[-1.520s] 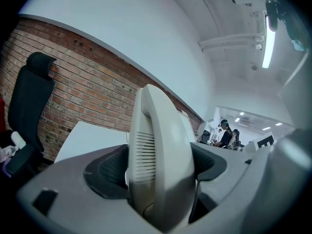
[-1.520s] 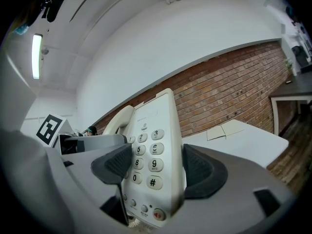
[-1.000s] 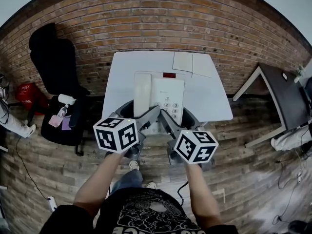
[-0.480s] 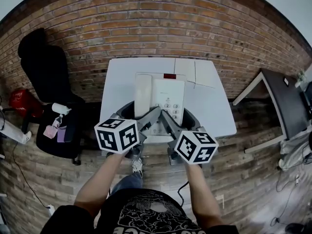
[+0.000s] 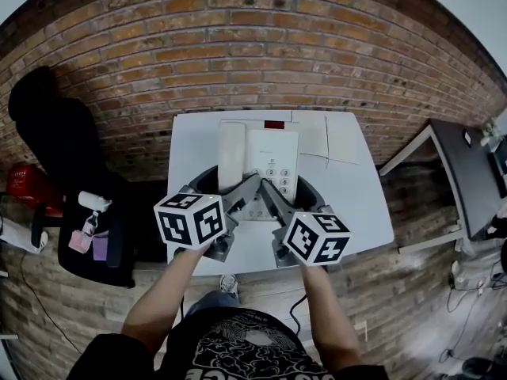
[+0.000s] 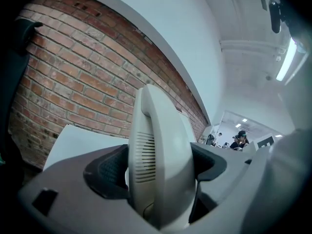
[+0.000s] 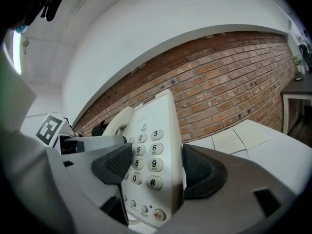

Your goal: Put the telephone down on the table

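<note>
A cream-white desk telephone [image 5: 261,165] with handset and keypad hangs above the white table [image 5: 356,196], held by both grippers. My left gripper [image 5: 215,188] is shut on the handset side [image 6: 158,155], whose ribbed earpiece fills the left gripper view. My right gripper [image 5: 295,192] is shut on the keypad side [image 7: 153,172]; the number keys face me between its dark pads [image 7: 201,172]. The phone's underside and its gap to the table are hidden.
A brick wall [image 5: 261,62] rises right behind the table. Pale sheets of paper [image 5: 329,137] lie at the table's far right. A black chair [image 5: 71,180] with small items stands to the left, a dark table [image 5: 467,172] to the right. The floor is wood.
The table has slid closer beneath the phone and now lies under both grippers. The grip on the phone is unchanged.
</note>
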